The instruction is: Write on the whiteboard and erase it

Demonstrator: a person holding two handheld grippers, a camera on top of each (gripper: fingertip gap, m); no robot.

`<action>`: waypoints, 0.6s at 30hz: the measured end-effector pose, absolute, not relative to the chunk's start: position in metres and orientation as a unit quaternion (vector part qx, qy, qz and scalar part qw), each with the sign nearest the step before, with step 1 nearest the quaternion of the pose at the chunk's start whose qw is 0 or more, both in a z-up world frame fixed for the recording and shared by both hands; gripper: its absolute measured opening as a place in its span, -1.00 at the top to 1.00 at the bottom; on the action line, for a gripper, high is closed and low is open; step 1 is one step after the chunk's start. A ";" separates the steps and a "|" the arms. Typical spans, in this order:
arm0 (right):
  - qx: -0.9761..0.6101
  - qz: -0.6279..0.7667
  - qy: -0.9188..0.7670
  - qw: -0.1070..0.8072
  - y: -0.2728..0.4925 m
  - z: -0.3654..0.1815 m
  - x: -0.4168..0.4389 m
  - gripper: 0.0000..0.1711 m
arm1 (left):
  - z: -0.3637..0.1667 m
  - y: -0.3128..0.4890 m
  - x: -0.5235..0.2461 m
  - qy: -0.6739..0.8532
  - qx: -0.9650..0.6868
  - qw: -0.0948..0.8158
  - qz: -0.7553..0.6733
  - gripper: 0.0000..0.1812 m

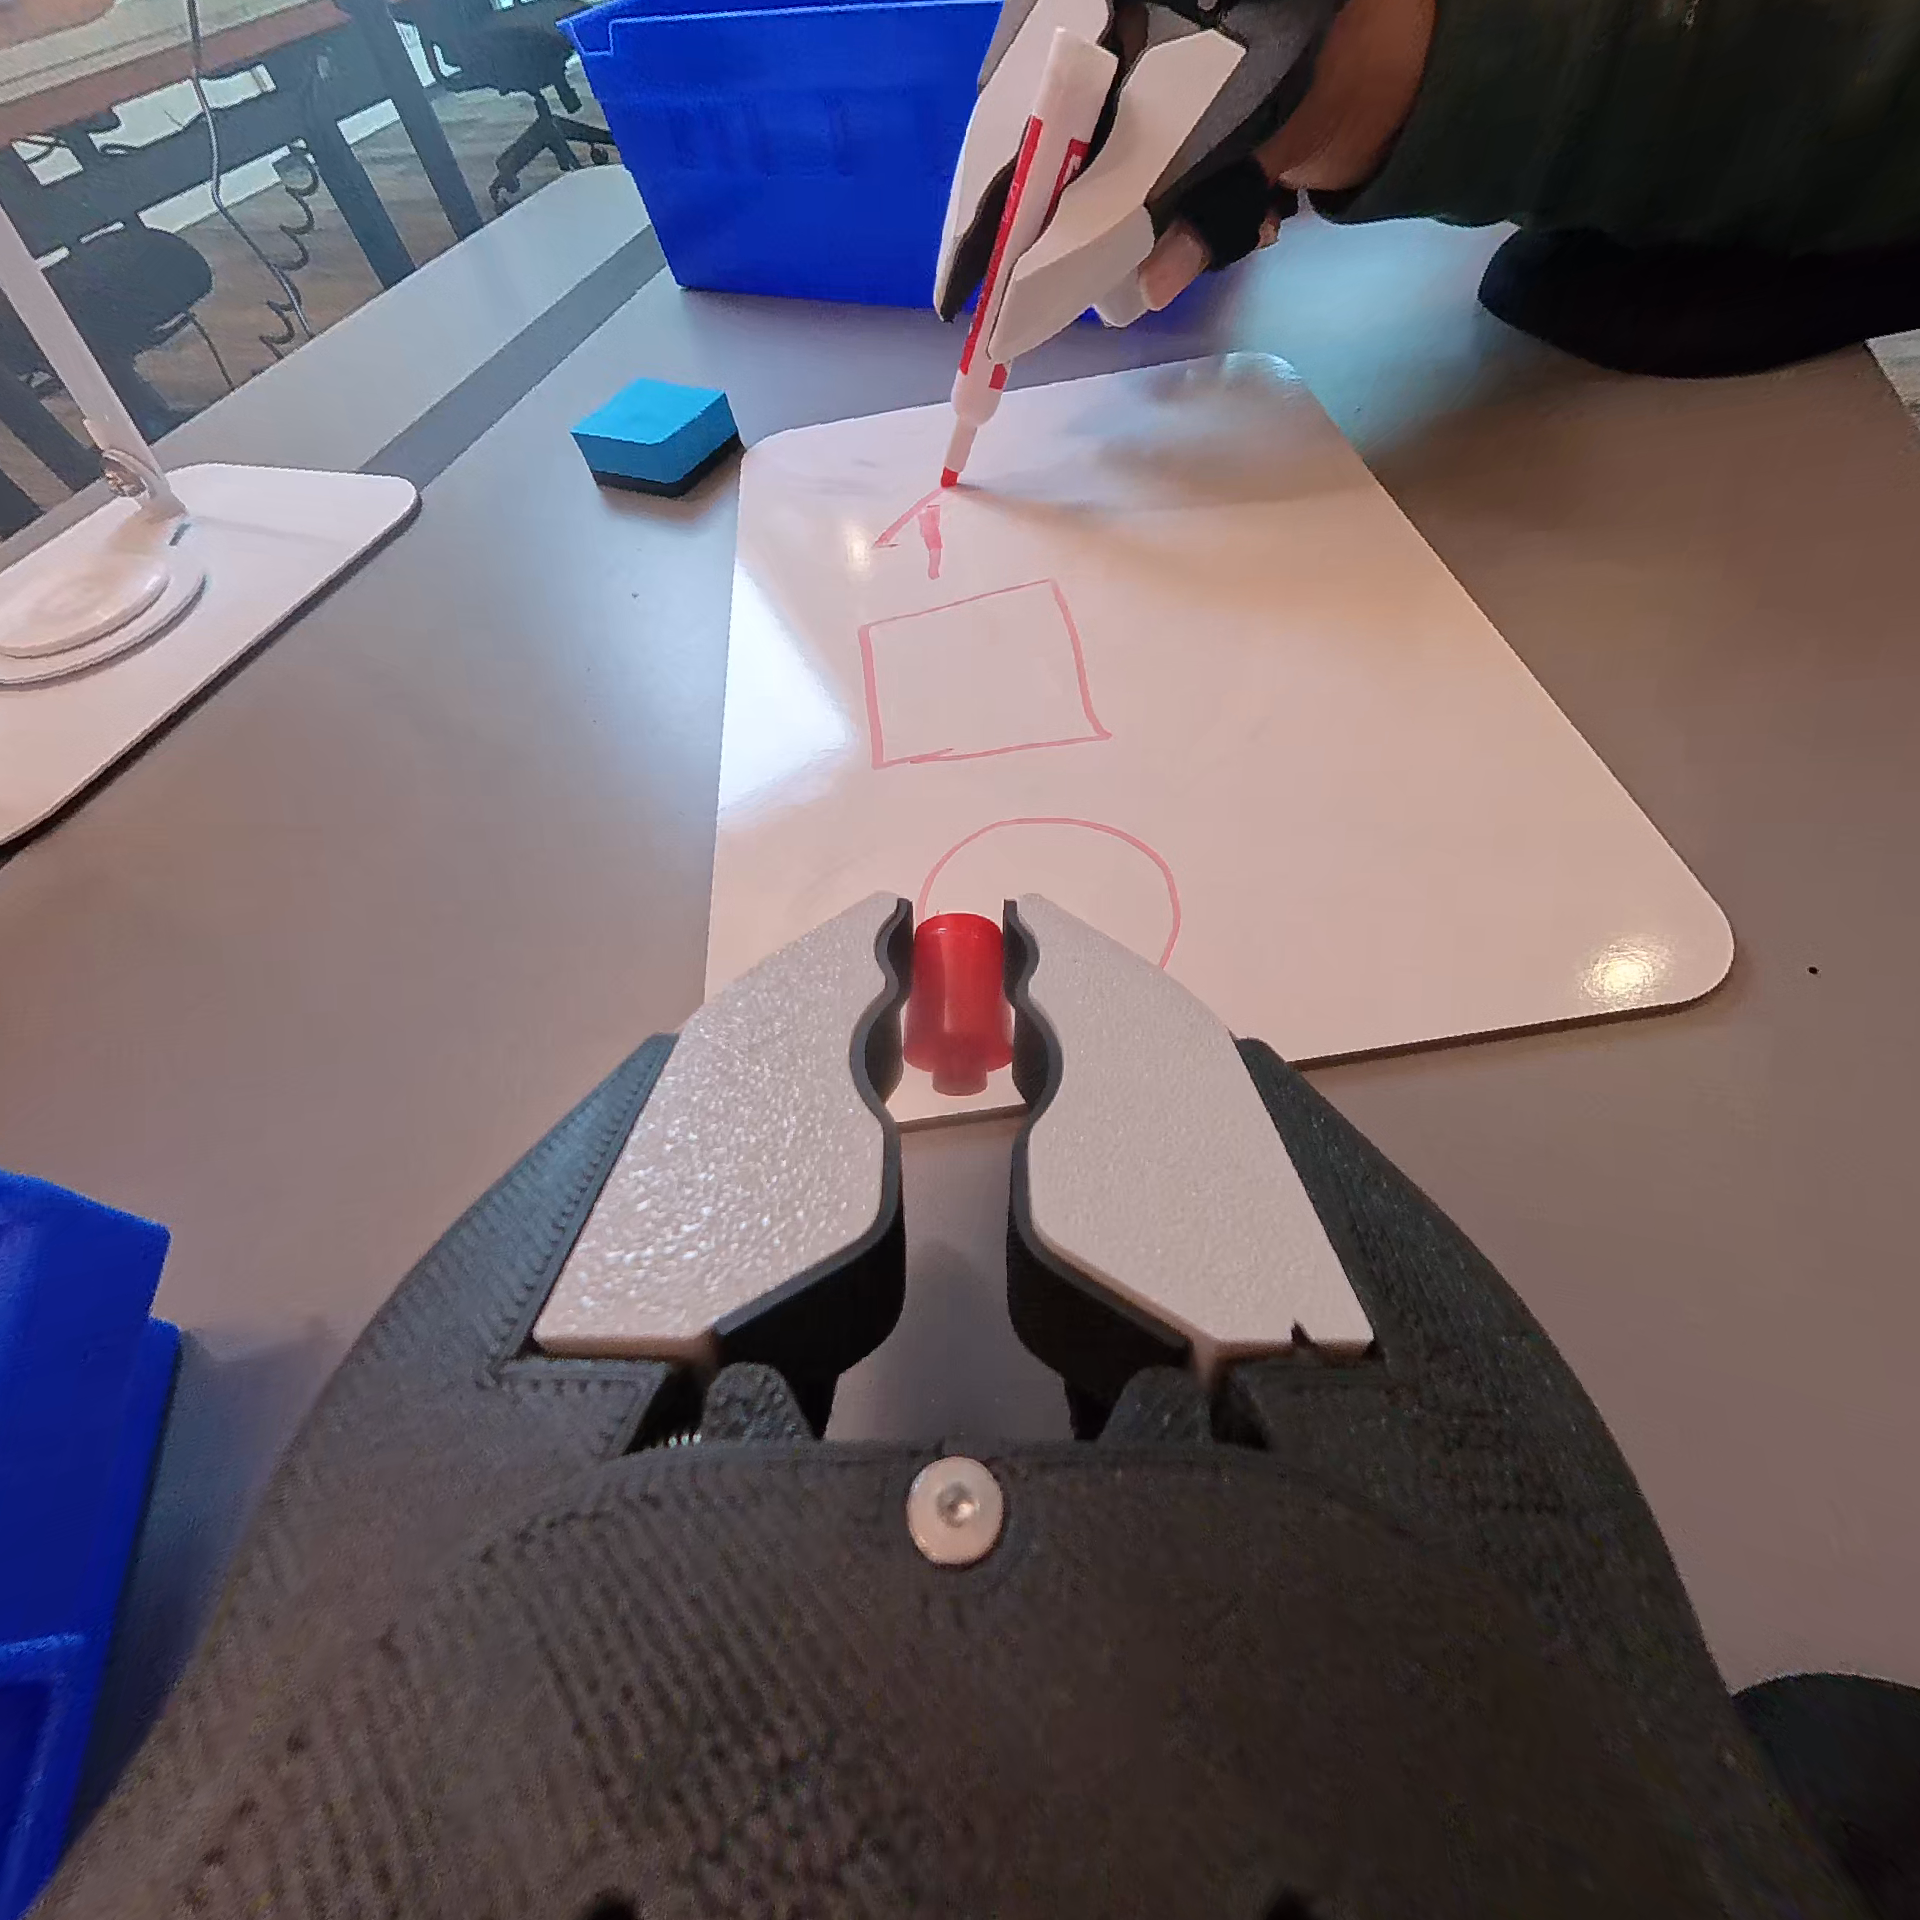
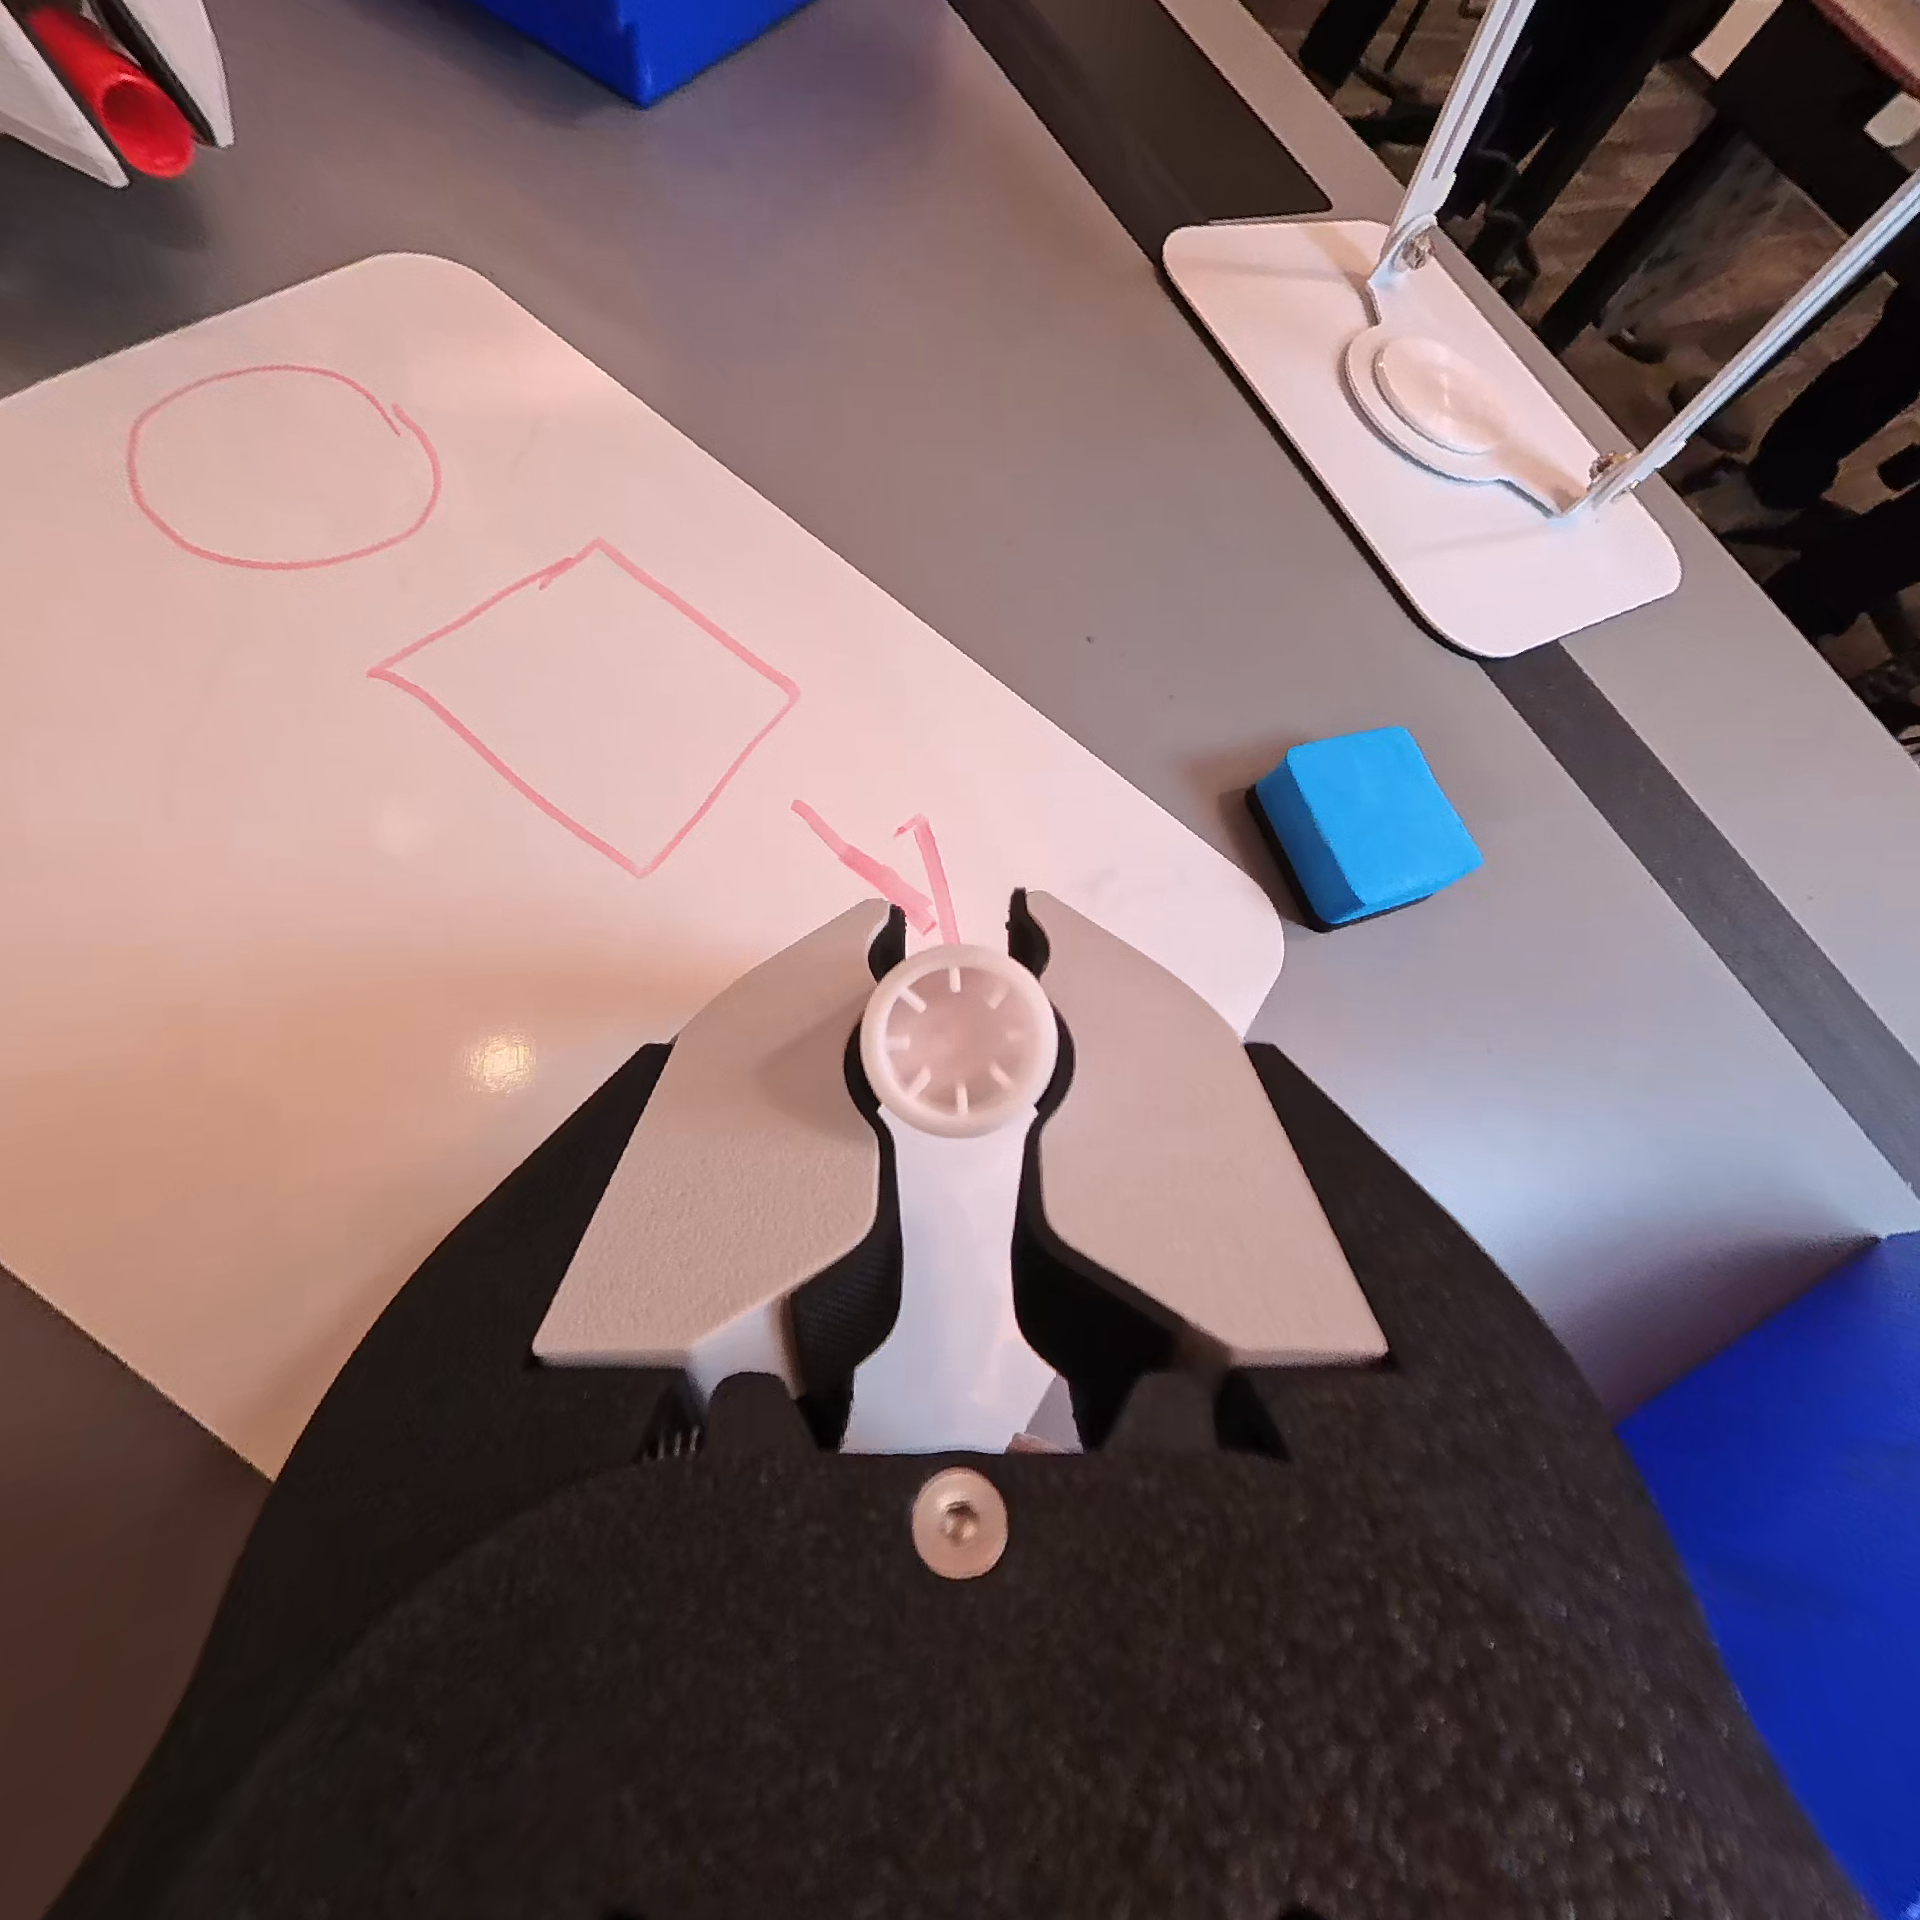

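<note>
A white whiteboard (image 1: 1299,727) lay flat on a grey table (image 1: 416,883), filling the middle of both views. Three red drawings sat on it in a row: a finished circle (image 2: 281,468), a finished square (image 2: 582,707), and a third shape (image 2: 883,862) only partly drawn, two short strokes meeting at an angle.

In the upper middle of the left wrist view, the right gripper (image 1: 997,312) was clenched on a red-and-white marker (image 1: 987,343), its tip touching the board at the unfinished shape. In the right wrist view the marker's white end cap (image 2: 961,1049) sat at centre frame, between the jaws.

At lower centre of the left wrist view, the left gripper (image 1: 956,935) was closed around the red marker cap (image 1: 956,997), held over the near edge of the board.

A blue eraser (image 2: 1361,821) with a dark base rested on the table just beside the board, untouched, at right of centre in the right wrist view.

By my judgement the writing was well along but not finished, and the erasing had not begun; every mark remained.

The marker barrel carried printing, too small and angled to read. No other brand or label was visible. A blue bin (image 1: 790,145) and a white lamp base (image 2: 1434,457) stood nearby.
</note>
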State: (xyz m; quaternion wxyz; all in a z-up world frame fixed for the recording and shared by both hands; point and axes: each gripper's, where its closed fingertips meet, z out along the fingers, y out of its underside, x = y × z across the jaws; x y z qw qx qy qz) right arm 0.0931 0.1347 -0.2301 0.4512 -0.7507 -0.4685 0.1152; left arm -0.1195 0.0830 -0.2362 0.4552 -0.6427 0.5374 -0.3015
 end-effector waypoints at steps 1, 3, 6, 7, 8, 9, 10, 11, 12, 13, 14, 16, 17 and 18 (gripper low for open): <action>-0.751 0.115 -0.468 0.452 0.134 -0.230 0.094 0.76 | -0.236 0.083 -0.119 0.537 -0.643 0.455 -0.301 0.82; -0.750 0.114 -0.469 0.452 0.134 -0.230 0.093 0.76 | -0.236 0.084 -0.120 0.537 -0.643 0.456 -0.299 0.82; -0.748 0.117 -0.471 0.452 0.133 -0.230 0.091 0.76 | -0.236 0.084 -0.120 0.536 -0.644 0.458 -0.298 0.82; -0.747 0.120 -0.473 0.452 0.132 -0.230 0.089 0.76 | -0.236 0.084 -0.120 0.536 -0.644 0.458 -0.298 0.82; -0.745 0.122 -0.475 0.452 0.131 -0.230 0.087 0.76 | -0.236 0.084 -0.120 0.536 -0.644 0.458 -0.297 0.82; -0.744 0.124 -0.478 0.451 0.129 -0.230 0.085 0.76 | -0.236 0.084 -0.120 0.537 -0.644 0.457 -0.297 0.82; -0.742 0.127 -0.481 0.450 0.127 -0.230 0.083 0.76 | -0.236 0.084 -0.120 0.537 -0.644 0.457 -0.297 0.82; -0.739 0.130 -0.484 0.449 0.125 -0.230 0.080 0.76 | -0.236 0.084 -0.120 0.537 -0.644 0.457 -0.297 0.82; -0.737 0.134 -0.488 0.449 0.123 -0.230 0.077 0.76 | -0.236 0.084 -0.120 0.537 -0.644 0.457 -0.297 0.82; -0.734 0.137 -0.492 0.448 0.121 -0.230 0.074 0.76 | -0.236 0.084 -0.120 0.537 -0.643 0.457 -0.298 0.82; -0.732 0.140 -0.495 0.446 0.118 -0.230 0.071 0.76 | -0.236 0.084 -0.120 0.537 -0.643 0.457 -0.298 0.82; -0.727 0.150 -0.502 0.443 0.113 -0.230 0.064 0.76 | -0.236 0.084 -0.120 0.537 -0.644 0.457 -0.297 0.82; -0.725 0.153 -0.505 0.443 0.111 -0.230 0.061 0.76 | -0.236 0.084 -0.120 0.537 -0.643 0.458 -0.297 0.82; -0.722 0.152 -0.509 0.442 0.109 -0.230 0.059 0.76 | -0.236 0.084 -0.120 0.537 -0.643 0.458 -0.297 0.82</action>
